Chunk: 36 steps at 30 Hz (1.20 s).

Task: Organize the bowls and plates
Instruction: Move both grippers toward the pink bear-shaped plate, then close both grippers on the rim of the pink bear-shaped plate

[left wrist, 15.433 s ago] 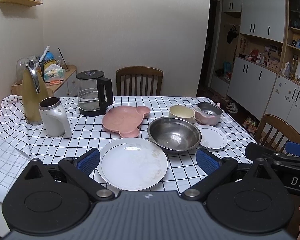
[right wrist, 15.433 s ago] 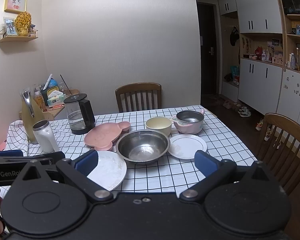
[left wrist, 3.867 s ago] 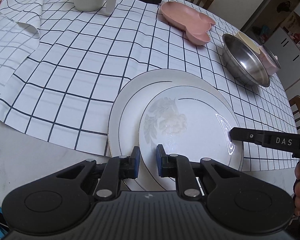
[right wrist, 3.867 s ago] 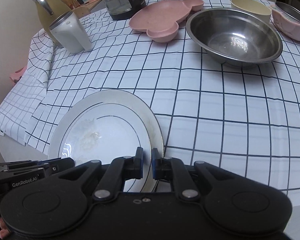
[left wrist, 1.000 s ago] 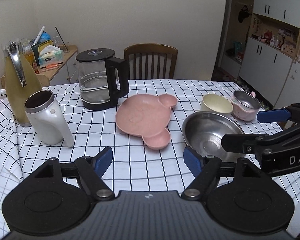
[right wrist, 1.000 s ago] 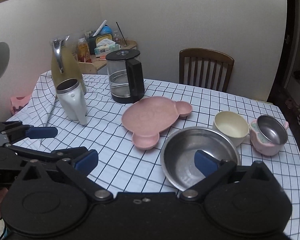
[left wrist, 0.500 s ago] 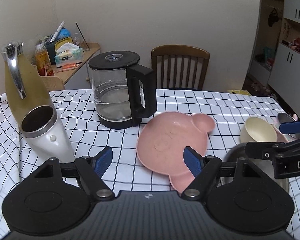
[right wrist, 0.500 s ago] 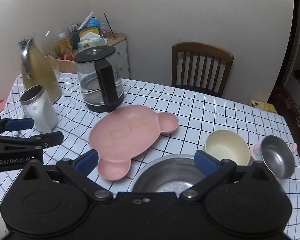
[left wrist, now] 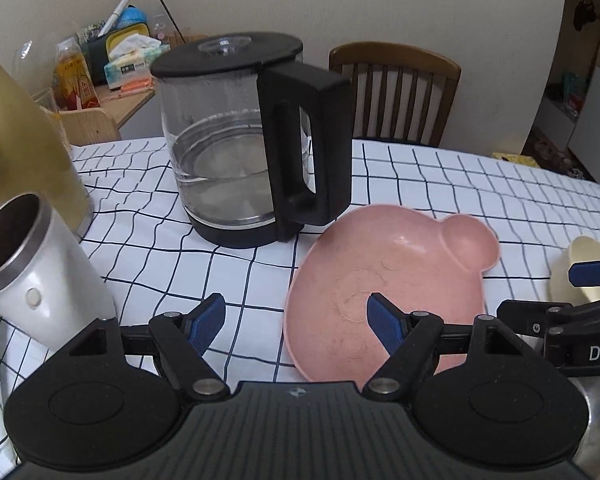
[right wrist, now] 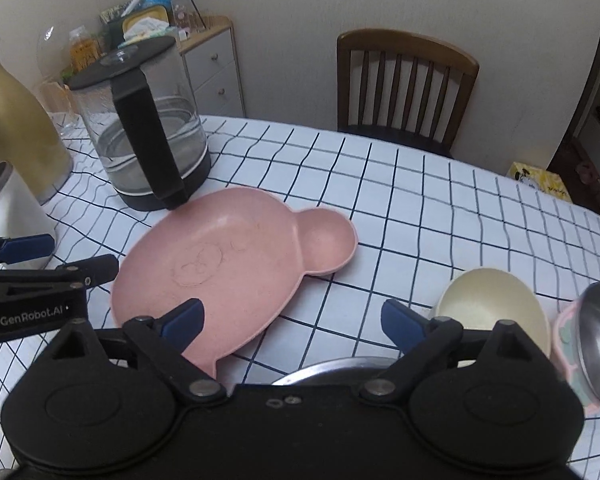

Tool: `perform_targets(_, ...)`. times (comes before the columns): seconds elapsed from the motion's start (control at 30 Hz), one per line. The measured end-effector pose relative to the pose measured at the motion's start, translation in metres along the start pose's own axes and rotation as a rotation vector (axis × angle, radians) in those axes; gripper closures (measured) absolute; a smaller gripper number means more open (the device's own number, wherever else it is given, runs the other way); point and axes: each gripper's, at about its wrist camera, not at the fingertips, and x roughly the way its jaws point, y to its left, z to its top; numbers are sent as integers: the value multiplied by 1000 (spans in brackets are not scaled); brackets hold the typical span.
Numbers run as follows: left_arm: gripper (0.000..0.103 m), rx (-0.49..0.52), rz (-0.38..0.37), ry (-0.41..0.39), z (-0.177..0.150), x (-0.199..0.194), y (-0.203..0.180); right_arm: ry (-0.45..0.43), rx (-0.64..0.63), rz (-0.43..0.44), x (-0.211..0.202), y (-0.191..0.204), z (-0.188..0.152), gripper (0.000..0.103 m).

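Checked white cloth covers the tabletop (right wrist: 440,200), the biggest thing before me, with a wooden chair (right wrist: 406,92) pushed in at its far side. Next in size comes the glass kettle (left wrist: 236,140) with its black handle, standing at the back left, then a gold carafe (right wrist: 16,136) and a white steel-rimmed mug (left wrist: 32,280) off to the left.

Among the dishes, a steel mixing bowl (right wrist: 332,370) lies closest, only its rim showing under my right tool. The pink bear-shaped plate (right wrist: 228,268) lies flat just in front of the kettle, its one visible ear dish pointing right. Further right sit a cream bowl (right wrist: 496,308) and, beside it, a small steel bowl set in a pink holder (right wrist: 596,344).

My left gripper (left wrist: 296,320) has its jaws fairly wide and empty, the right pad over the plate's near left edge and the left pad over bare cloth. My right gripper (right wrist: 292,320) is wide too and just beginning to close, nothing between the pads, its left pad over the plate's near edge.

I judge that I am reaching for the pink plate, one tool on each side. Next I need to drop lower, bracket the thin rim and pinch it squarely, keeping clear of the kettle's handle.
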Motion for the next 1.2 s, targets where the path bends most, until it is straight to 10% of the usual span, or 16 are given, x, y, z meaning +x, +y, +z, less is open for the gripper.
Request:
perform_targets(0.23,27,45,27,17,5,34,-2,73,36,-2,38,-2,9,22)
perform_targets(0.6,61,14,-25,103,11,66,8,151,50,41,66,0,12,51)
perform_targets(1.2,88,-67,-112,164,15,77,16,188,132,67,76,-2,10,87)
